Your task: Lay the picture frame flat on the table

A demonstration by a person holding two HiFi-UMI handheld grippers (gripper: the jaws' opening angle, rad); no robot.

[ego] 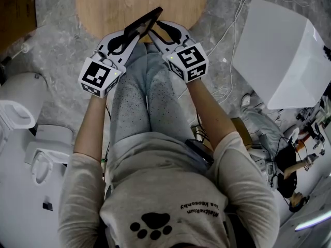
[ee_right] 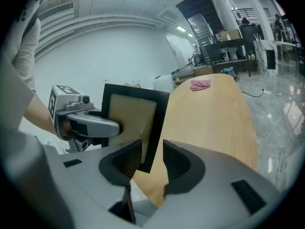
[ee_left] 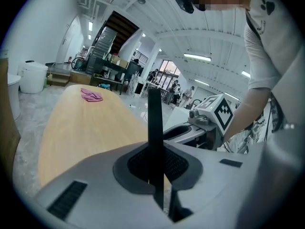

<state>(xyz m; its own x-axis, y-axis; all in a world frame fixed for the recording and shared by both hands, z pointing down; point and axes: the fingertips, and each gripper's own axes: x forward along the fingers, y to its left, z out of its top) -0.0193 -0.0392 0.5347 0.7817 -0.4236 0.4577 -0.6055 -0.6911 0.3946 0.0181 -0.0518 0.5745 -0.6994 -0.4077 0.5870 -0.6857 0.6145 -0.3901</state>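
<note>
Wooden table (ego: 114,9): rounded near edge facing the seated person, with a long stretch of wood running to a pink cloth (ee_left: 91,95) near the far end. Floor to both sides is cluttered with cables and white equipment.

Both forearms (ego: 90,123) reach forward over the knees (ego: 147,81) and converge, with the grippers angled down toward the table's near edge.

Black picture frame (ee_right: 131,123) stands on edge, tilted, over that near edge. Cannot tell if it touches the wood.

Left gripper (ego: 133,34) is clamped on the frame's left side, seen edge-on between its pads. Right gripper (ego: 161,31) has its jaws spread, the frame's lower right corner between them with gaps either side, not pressed.
</note>
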